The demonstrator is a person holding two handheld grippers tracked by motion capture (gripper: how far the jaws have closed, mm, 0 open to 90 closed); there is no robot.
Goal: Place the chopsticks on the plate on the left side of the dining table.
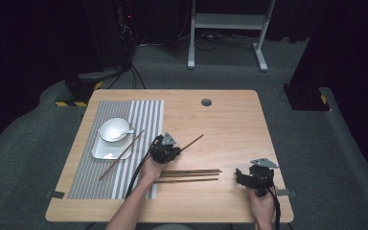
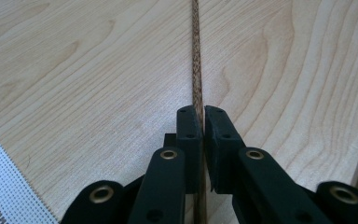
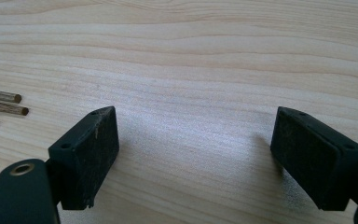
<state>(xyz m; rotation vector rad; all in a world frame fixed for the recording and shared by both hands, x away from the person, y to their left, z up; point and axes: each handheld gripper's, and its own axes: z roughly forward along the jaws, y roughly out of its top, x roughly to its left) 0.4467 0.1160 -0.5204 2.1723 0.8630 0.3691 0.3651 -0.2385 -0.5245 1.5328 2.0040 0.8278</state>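
My left gripper point(image 1: 172, 149) is shut on a brown chopstick point(image 1: 192, 142) that points up and right over the bare wood. In the left gripper view the two pads point(image 2: 189, 135) pinch the mottled chopstick point(image 2: 196, 65), which runs straight ahead from my left gripper point(image 2: 203, 116). Three more chopsticks point(image 1: 191, 173) lie side by side just in front of that hand. My right gripper point(image 1: 254, 175) rests near the front right of the table, open and holding nothing. In the right gripper view my right gripper point(image 3: 196, 140) has wide-apart jaws over bare wood, with three chopstick ends point(image 3: 4, 108) at the left.
A grey striped placemat point(image 1: 143, 115) covers the table's left part. On it a white square plate point(image 1: 100, 153) carries a white bowl with a spoon point(image 1: 115, 129). Another chopstick point(image 1: 120, 157) lies slantwise across the plate and mat. The mat's edge point(image 2: 0, 186) shows beside the left jaws.
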